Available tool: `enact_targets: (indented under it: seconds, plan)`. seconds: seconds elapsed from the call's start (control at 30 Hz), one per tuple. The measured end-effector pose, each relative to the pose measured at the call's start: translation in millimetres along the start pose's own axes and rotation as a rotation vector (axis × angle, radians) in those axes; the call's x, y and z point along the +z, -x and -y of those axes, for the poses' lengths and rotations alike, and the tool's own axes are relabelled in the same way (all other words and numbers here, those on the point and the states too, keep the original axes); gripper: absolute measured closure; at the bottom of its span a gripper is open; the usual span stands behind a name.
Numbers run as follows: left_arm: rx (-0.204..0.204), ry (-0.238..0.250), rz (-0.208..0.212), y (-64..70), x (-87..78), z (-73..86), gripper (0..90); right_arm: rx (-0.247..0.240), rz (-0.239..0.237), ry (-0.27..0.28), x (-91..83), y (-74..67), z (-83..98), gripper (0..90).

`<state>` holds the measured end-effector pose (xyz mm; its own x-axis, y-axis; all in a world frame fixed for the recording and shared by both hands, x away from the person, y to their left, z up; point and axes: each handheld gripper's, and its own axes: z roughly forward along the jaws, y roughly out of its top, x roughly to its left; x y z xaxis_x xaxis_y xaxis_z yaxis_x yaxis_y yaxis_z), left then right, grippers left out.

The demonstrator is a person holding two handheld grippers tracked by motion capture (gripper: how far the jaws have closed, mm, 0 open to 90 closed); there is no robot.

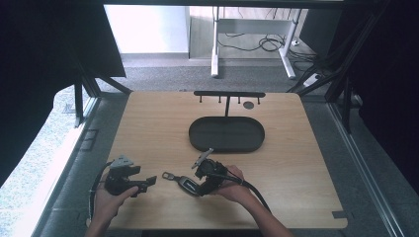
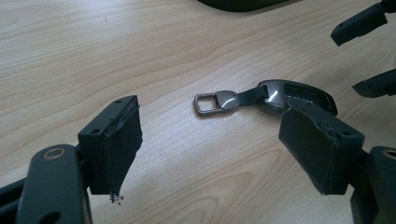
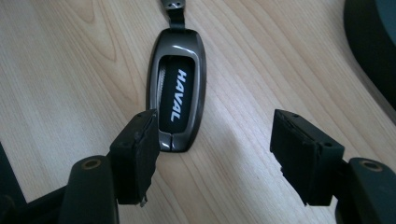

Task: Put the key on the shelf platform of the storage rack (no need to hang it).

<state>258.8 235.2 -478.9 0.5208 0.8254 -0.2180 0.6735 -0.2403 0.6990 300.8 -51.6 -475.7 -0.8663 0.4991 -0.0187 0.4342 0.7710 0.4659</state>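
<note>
A dark grey key fob (image 3: 180,88) lettered "HAVAL" lies flat on the wooden table (image 1: 296,163), with a short strap and a metal loop (image 2: 208,102) at its far end. My right gripper (image 3: 215,144) is open just behind the fob's near end; its left pad is close beside the fob, not pressing on it. In the high view the fob (image 1: 184,182) lies at the front middle, with the right gripper (image 1: 195,186) at its right end. My left gripper (image 1: 147,183) rests to the left of the loop and points at it. That left gripper (image 2: 217,140) is open, with nothing between its pads.
A black oval tray (image 1: 227,134) sits in the middle of the table, behind the fob. Behind the tray stands a black rack (image 1: 229,94) with several small hooks. The tray's rim (image 3: 373,42) shows at the upper right of the right gripper view.
</note>
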Motion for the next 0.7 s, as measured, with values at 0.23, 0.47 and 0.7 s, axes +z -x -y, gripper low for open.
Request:
enact_targets:
  seconds: [0.23,0.47,0.7]
  plan:
    - [0.000,-0.001,0.002,-0.3,0.1,0.1,21.4,-0.018,-0.008,-0.015,7.9,-4.5,-5.4,32.9]
    - [0.002,-0.003,0.004,-0.2,0.6,0.1,21.4,-0.043,-0.021,-0.034,19.2,-11.2,-16.0,33.7]
    - [0.005,-0.009,0.006,0.4,1.7,0.3,21.4,-0.053,-0.034,-0.048,29.9,-13.2,-21.0,33.9]
